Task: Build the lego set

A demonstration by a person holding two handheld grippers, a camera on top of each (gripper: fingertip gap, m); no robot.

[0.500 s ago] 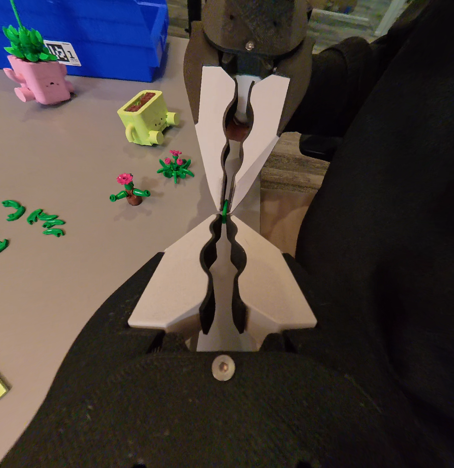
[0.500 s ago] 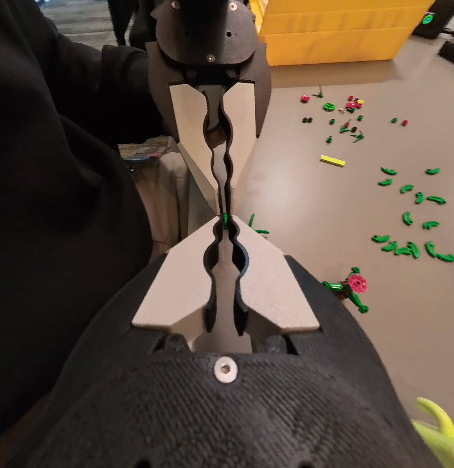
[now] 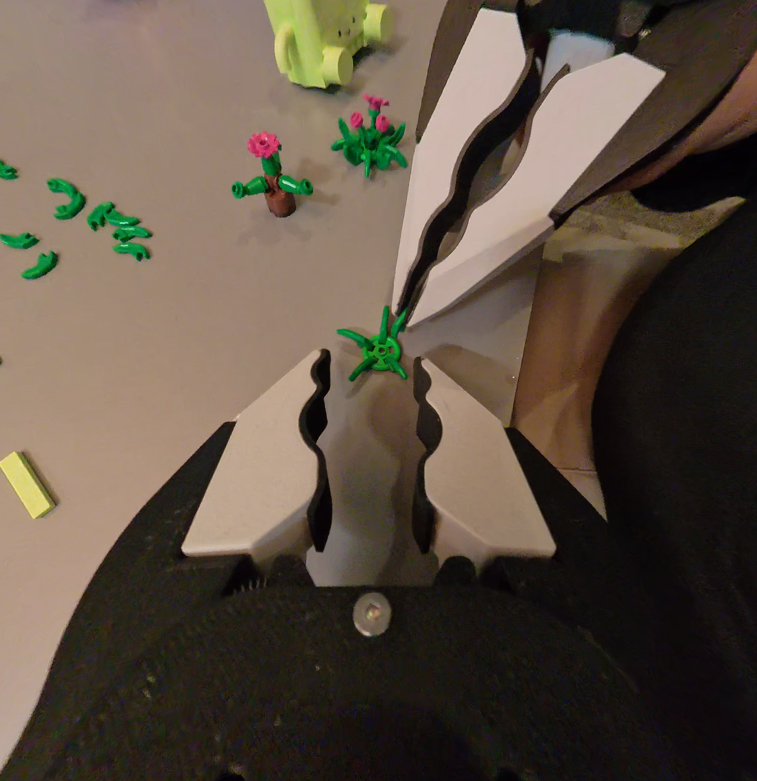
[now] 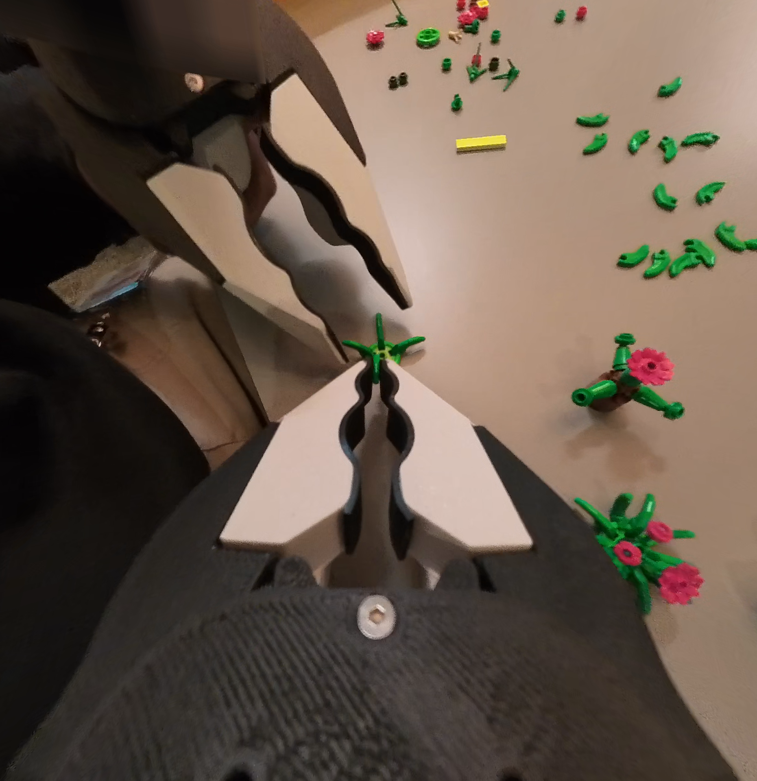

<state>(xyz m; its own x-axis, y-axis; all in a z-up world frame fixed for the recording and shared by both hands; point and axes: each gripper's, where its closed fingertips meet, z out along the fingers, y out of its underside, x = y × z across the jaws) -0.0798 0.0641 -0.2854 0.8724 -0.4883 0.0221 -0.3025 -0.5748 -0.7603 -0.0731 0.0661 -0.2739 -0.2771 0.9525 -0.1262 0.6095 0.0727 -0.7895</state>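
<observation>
Left wrist view shows the left gripper (image 3: 370, 359) spread open, the right gripper (image 4: 376, 367) pinching the green leaf whorl (image 3: 378, 348) by one leaf above the table (image 3: 157, 380). Two flower stalks (image 3: 269, 177) stand built; loose leaves (image 3: 114, 228) remain unplaced.

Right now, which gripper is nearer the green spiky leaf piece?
Right. The right gripper is shut on a spike of the green spiky leaf piece. The left gripper is open, fingertips flanking it without touching.
</observation>
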